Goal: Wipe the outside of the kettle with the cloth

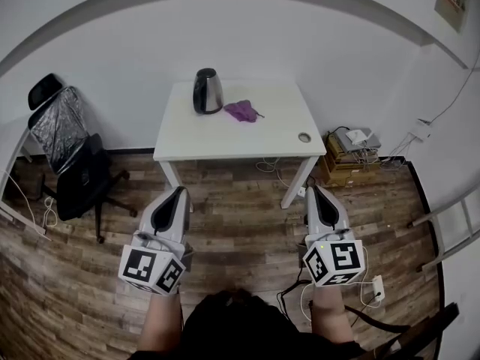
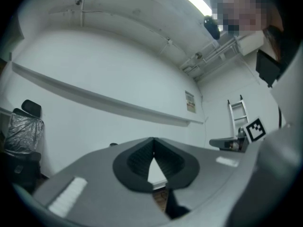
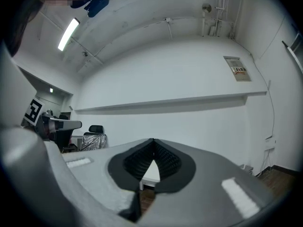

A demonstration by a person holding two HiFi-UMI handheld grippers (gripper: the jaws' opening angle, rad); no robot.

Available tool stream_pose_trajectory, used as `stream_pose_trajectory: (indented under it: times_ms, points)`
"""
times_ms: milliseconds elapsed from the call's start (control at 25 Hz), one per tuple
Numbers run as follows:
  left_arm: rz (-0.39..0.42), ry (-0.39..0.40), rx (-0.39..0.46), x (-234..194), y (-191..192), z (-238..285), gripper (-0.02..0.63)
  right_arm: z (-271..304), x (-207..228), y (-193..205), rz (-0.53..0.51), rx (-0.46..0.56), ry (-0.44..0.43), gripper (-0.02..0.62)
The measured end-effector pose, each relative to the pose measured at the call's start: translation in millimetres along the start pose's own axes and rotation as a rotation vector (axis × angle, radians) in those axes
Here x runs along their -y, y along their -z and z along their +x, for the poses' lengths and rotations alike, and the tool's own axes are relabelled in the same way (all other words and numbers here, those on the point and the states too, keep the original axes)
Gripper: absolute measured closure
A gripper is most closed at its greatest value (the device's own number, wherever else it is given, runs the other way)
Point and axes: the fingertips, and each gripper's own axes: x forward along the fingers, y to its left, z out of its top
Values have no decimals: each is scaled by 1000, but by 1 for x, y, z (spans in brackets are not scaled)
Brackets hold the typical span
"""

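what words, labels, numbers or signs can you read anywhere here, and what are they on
No text here can be read.
Wall notice: it carries print, but too small and blurred to read.
Left marker cube and right marker cube: black and white square patterns only, no letters or numbers.
Kettle: no brand or label shows at this distance.

Bright, even ceiling-tube light — sharp centre, strong fisheye bending, dark vignetted corners.
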Motion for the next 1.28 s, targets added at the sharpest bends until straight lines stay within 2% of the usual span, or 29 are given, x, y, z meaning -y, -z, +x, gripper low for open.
stream_pose_trajectory:
  times_ms: [400, 600, 960, 1120, 1280]
  points:
    - [-32, 29, -18, -32, 8, 6, 603, 21, -5, 5, 16, 9, 40, 594]
    - [-26, 57, -15, -42, 5, 17, 603, 31, -13, 0, -16, 10, 44, 594]
    - [-20, 24, -10, -65, 1, 45, 603, 65, -12, 0, -4, 16, 24, 594]
    - [-26, -13, 3, -74, 7, 70, 603, 93, 3, 8, -14, 8, 1, 594]
    - [-29, 0, 42, -77, 6, 96, 603, 131, 22, 13, -4, -2, -29, 594]
